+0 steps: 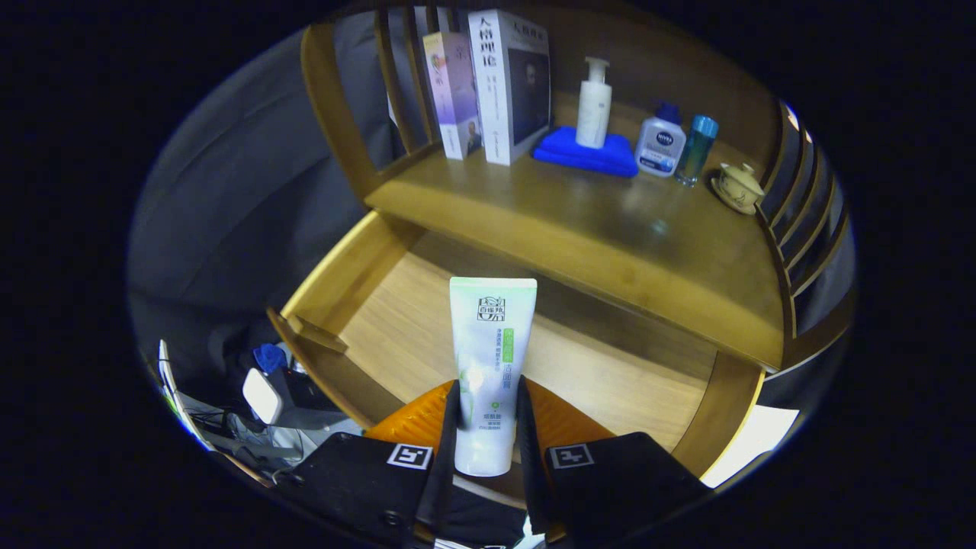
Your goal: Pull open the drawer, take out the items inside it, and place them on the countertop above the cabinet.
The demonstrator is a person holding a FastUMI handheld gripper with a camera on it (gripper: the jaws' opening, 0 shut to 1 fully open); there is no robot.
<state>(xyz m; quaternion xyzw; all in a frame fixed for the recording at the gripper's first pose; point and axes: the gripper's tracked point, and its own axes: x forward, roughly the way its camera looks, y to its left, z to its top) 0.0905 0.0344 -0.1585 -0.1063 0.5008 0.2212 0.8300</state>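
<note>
A white tube with green print point(490, 358) stands upright between my fingers, and my gripper point(488, 400) is shut on its lower half. It hangs above the open wooden drawer point(396, 320), whose bare floor lies below and beyond the tube. The cabinet's countertop point(610, 229) stretches just beyond the drawer, higher up.
On the countertop stand two books point(488, 84), a white pump bottle point(594, 103) on a blue folded cloth point(587, 155), a small white bottle point(660, 142), a teal bottle point(698, 149) and a lidded cup point(737, 188). Slatted wooden rails flank the counter. Cables and gear lie left of the drawer.
</note>
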